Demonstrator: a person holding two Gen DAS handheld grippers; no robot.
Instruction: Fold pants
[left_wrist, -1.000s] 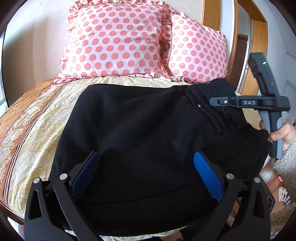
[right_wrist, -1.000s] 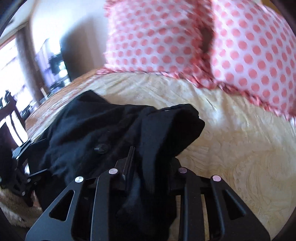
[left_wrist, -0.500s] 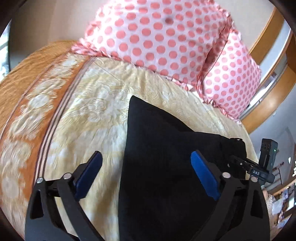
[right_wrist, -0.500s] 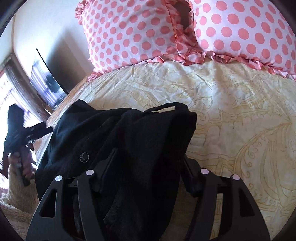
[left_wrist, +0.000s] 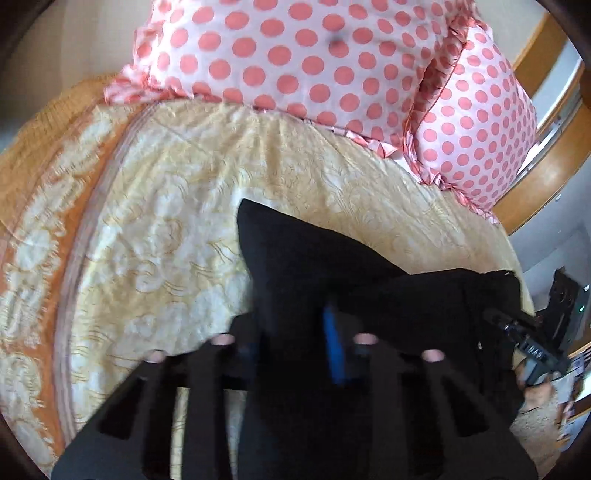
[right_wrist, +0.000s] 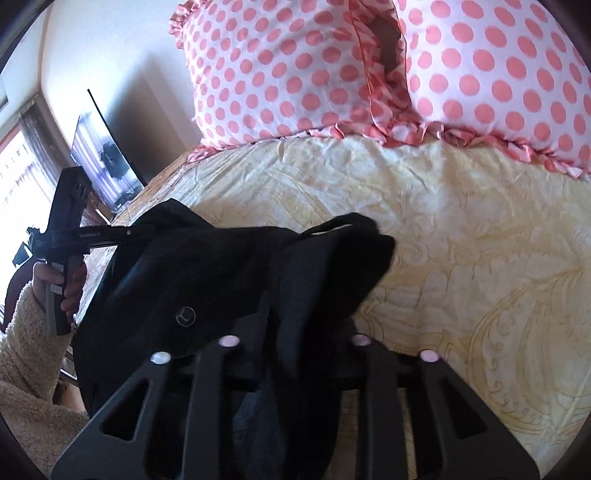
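Left gripper closed on the pants; both ends now held

Half a second before, the left gripper (left_wrist: 295, 343) had hung open above the black pants (left_wrist: 332, 266); now its blue pad (left_wrist: 334, 347) was pinched into the cloth, so a lift and fold could follow. The right gripper (right_wrist: 306, 332) was likewise clamped on a bunched fold of the pants (right_wrist: 221, 266), as it had been. The pants lay at the near edge of the bed (left_wrist: 166, 221), well short of the dotted pillows (left_wrist: 314, 62). Both tools pointed toward the pillows, tilted down; the left hand (right_wrist: 55, 280) gripped its handle by the bed's left edge
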